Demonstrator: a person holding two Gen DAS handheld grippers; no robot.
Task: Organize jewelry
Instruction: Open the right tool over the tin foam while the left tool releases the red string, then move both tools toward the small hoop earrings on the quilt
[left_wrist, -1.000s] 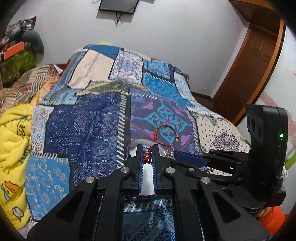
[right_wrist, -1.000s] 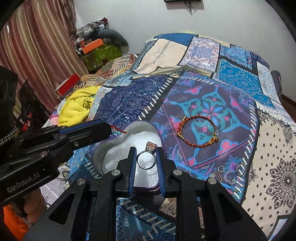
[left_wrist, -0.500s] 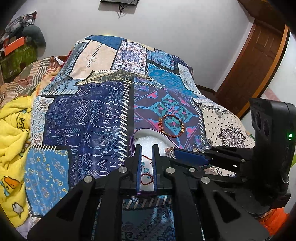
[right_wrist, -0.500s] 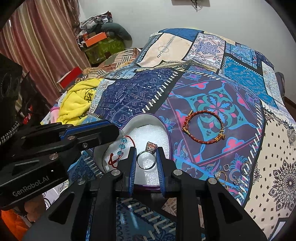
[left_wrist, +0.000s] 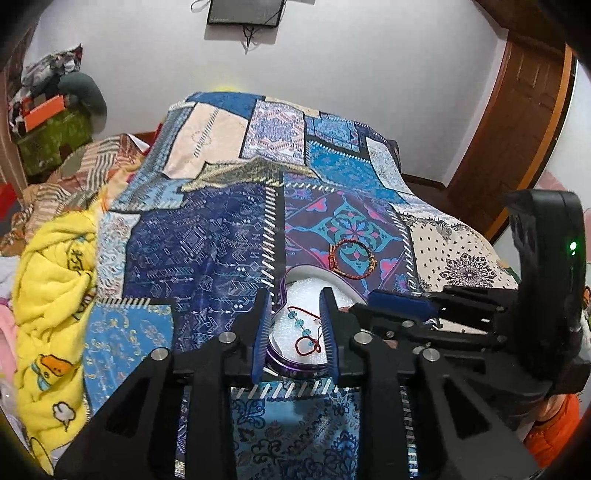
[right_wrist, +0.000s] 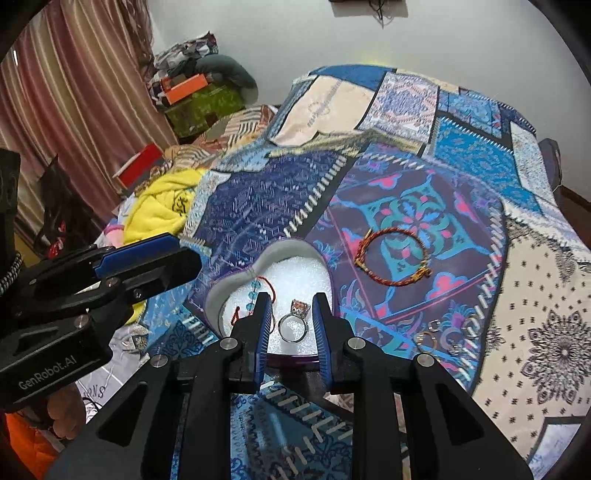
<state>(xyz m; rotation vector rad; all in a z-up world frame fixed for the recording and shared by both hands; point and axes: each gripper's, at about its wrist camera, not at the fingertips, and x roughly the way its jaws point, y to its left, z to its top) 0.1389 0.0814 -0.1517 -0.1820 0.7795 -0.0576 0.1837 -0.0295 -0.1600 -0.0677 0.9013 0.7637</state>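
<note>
- Meanwhile, over a quilted bed (right_wrist: 461, 206), two hand-held tongs work a heart-shaped box (right_wrist: 236, 284) lined with white foam.
- Left tongs (left_wrist: 293, 325) are opening, jaws apart; the red cord bracelet with teal beads (left_wrist: 301, 330) lies loose on the foam between them, unpinched.
- Right tongs (right_wrist: 293, 326) stand apart around a silver ring with a pink stone (right_wrist: 293, 325); the pads do not appear to press it.
- A braided red-and-gold bracelet (right_wrist: 393, 258) lies on the quilt just beyond the box, small rings (right_wrist: 439, 334) to the near right.
- Risk: the ring may roll or tip off the foam as the jaws withdraw; the cord could snag a pad and lift out.
</note>
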